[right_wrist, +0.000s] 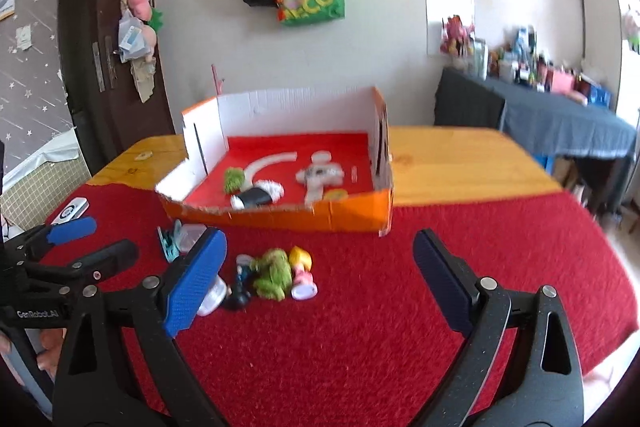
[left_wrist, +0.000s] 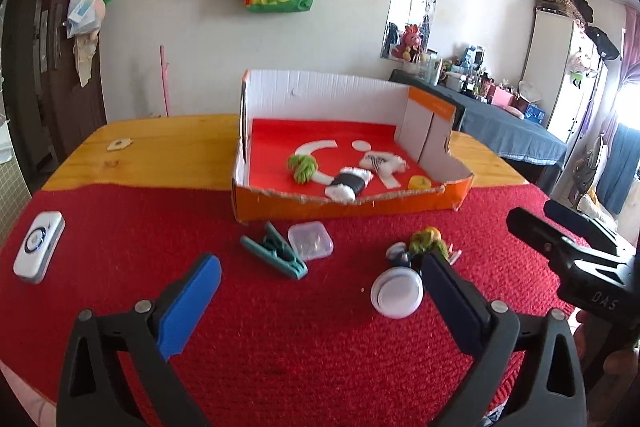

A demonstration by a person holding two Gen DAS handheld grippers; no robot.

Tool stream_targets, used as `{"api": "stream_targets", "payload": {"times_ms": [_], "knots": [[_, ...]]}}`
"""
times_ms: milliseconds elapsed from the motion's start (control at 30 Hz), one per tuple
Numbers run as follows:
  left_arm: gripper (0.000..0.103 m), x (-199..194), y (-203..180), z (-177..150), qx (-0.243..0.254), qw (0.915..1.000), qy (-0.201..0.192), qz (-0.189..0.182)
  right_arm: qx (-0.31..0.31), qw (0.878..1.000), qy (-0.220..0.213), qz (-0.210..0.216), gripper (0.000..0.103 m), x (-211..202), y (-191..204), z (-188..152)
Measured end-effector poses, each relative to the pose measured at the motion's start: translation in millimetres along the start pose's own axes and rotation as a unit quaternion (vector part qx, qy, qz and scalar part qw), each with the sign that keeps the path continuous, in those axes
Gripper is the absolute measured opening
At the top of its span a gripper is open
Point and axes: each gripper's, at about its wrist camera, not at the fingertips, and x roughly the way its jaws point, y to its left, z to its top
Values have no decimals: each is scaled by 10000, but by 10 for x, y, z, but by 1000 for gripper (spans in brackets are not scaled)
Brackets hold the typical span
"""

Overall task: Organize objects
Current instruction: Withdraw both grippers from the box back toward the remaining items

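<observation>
Toys (right_wrist: 276, 273) are lying clustered on the red mat just ahead of my right gripper (right_wrist: 316, 279), which I'm holding spread and empty; I'm judging a low, centred approach best. Beyond, the orange box's (right_wrist: 344, 217) torn front wall is leaving room. My left gripper (left_wrist: 320, 287) is also gaping wide.

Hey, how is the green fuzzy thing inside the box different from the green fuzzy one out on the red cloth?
The green fuzzy piece in the box lies on the orange box's red floor, by a black-and-white fuzzy piece. The green fuzzy piece on the cloth lies on the red cloth in front of the box, pressed between small figurines, and looks duller and yellower. Both are green, shaggy and held by neither gripper.
</observation>
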Motion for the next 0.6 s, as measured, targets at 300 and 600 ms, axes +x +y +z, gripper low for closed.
{"api": "stream_targets", "payload": {"times_ms": [300,600], "knots": [[102,200,-5,-200,-185,9986,489,4,77,9989,454,1,96,168,-30,-271],[102,322,-19,-263,-255,9962,789,-270,190,9981,587,26,96,221,-92,-304]]}}
